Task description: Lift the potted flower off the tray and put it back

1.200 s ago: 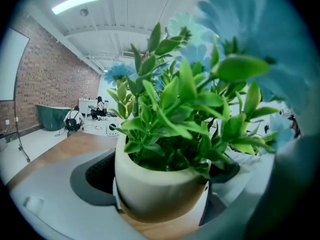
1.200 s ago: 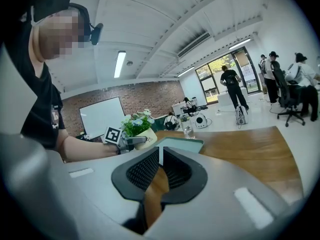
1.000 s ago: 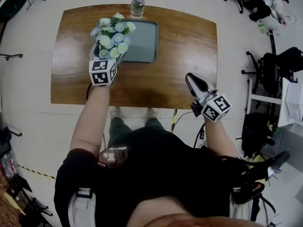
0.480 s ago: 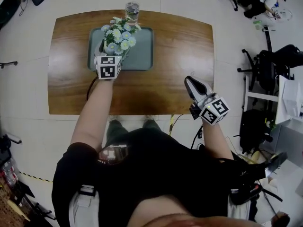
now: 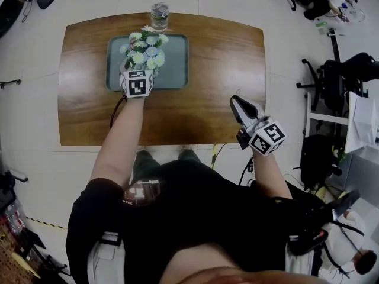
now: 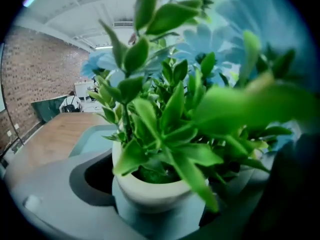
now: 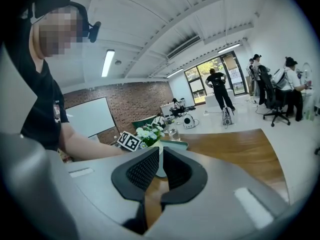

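The potted flower (image 5: 144, 51), pale blue and white blooms in a cream pot (image 6: 150, 191), is over the left part of the grey-green tray (image 5: 174, 70). My left gripper (image 5: 137, 68) is shut on the pot, with the leaves filling the left gripper view. I cannot tell whether the pot touches the tray (image 6: 92, 139). My right gripper (image 5: 238, 104) is shut on nothing and hovers over the table's near right edge, well away from the tray. In the right gripper view, its jaws (image 7: 160, 169) point toward the flower (image 7: 150, 132).
A clear water bottle (image 5: 159, 13) stands just behind the tray at the far edge of the wooden table (image 5: 225, 70). Office chairs and gear (image 5: 331, 87) crowd the floor to the right. Several people (image 7: 220, 86) stand far off.
My left gripper has carried the potted flower from the tray's left rim inward over the tray. The right gripper has hardly moved.
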A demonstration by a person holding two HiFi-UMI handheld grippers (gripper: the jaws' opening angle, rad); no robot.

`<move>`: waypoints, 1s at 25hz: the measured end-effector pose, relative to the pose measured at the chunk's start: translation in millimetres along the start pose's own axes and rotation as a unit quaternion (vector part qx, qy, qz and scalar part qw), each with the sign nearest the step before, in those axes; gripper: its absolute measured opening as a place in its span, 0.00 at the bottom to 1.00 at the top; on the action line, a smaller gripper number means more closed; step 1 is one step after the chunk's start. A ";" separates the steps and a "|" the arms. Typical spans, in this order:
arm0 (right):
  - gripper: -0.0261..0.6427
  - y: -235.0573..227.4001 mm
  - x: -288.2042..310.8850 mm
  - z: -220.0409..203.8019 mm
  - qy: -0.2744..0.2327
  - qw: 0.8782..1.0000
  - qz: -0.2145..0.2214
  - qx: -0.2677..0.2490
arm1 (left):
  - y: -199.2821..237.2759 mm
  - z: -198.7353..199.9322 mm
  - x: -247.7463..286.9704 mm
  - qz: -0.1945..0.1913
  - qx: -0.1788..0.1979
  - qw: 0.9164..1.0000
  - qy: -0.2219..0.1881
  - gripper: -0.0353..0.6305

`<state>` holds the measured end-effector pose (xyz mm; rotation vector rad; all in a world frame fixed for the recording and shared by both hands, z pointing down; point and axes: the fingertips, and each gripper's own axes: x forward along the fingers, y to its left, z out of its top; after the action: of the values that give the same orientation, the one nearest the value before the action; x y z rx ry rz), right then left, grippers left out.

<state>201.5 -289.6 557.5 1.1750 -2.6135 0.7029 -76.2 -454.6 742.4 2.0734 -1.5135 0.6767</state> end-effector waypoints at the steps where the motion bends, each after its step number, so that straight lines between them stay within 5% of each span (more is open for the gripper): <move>1: 0.10 1.7 0.4 1.1 0.000 1.000 0.001 -0.001 | -1.0 -1.4 -0.3 -0.005 -0.002 1.000 0.007 0.85; 10: 0.10 19.9 -0.6 9.2 -0.010 1.000 0.006 -0.005 | -15.4 -56.6 -77.7 -0.082 -0.043 0.994 0.050 0.87; 13: 0.09 31.0 0.3 14.6 -0.014 1.000 0.013 -0.006 | -16.1 -62.0 -136.7 -0.122 -0.064 0.990 0.014 0.87; 18: 0.06 50.2 -1.9 34.6 -0.020 1.000 0.020 -0.008 | 1.1 -7.3 -240.9 -0.194 -0.091 0.972 -0.094 0.83; 21: 0.06 68.4 -1.0 58.8 -0.038 0.999 0.026 -0.011 | 16.4 33.4 -296.6 -0.222 -0.100 0.956 -0.166 0.70; 25: 0.06 89.5 0.3 89.1 -0.063 0.997 0.043 -0.026 | 26.5 70.4 -342.7 -0.231 -0.075 0.939 -0.242 0.33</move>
<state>136.4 -282.5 449.5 1.1314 -2.7831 0.5906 -184.9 -260.2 471.2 2.4555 -1.1735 -0.1337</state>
